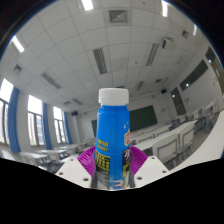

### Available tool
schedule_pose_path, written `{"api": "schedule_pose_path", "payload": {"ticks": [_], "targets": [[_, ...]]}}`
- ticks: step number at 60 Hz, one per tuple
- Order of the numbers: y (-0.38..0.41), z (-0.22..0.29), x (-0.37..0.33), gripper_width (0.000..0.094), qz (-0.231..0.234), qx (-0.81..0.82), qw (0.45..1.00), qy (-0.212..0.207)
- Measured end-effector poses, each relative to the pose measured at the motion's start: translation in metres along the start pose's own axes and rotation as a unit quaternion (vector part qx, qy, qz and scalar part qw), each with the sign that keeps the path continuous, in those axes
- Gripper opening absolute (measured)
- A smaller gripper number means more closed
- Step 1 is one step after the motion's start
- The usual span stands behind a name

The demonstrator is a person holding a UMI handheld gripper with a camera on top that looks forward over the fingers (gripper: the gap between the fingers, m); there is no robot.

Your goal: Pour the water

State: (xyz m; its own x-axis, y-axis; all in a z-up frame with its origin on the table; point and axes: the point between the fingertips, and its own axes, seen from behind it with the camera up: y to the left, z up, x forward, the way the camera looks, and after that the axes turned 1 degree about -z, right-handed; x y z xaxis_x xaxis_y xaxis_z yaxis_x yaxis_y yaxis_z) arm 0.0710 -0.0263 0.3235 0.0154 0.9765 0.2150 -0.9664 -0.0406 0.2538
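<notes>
A blue plastic bottle [112,135] with a white cap [113,96] stands upright between my fingers, raised high so the ceiling fills the view behind it. My gripper [112,165] is shut on the bottle, with the purple pads [92,160] pressed against both of its sides. The bottle's base is hidden below the fingers. No cup or other vessel shows.
A classroom lies beyond: rows of desks [185,135] to the right, a dark blackboard [148,114] behind the bottle, windows [35,125] to the left, and ceiling light strips [100,60] overhead.
</notes>
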Motion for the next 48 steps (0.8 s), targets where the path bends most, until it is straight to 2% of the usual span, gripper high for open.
{"api": "schedule_pose_path", "payload": {"ticks": [9, 25, 27, 28, 30, 38, 45, 48], "targets": [[-0.107, -0.067, -0.029, 0.0422, -0.054, -0.145, 0.984, 0.093], [-0.176, -0.168, -0.085, 0.0437, -0.042, -0.17, 0.962, 0.212], [-0.171, -0.151, -0.113, 0.0424, -0.034, -0.172, 0.966, 0.188], [-0.18, -0.154, -0.086, 0.0424, -0.037, -0.172, 0.964, 0.197], [-0.187, -0.148, -0.107, 0.0424, -0.041, -0.161, 0.966, 0.2], [-0.2, -0.139, -0.113, 0.0424, -0.041, -0.138, 0.967, 0.211], [-0.206, -0.131, -0.133, 0.0625, -0.039, -0.153, 0.961, 0.228], [-0.206, -0.137, -0.142, 0.076, -0.029, -0.154, 0.955, 0.254]]}}
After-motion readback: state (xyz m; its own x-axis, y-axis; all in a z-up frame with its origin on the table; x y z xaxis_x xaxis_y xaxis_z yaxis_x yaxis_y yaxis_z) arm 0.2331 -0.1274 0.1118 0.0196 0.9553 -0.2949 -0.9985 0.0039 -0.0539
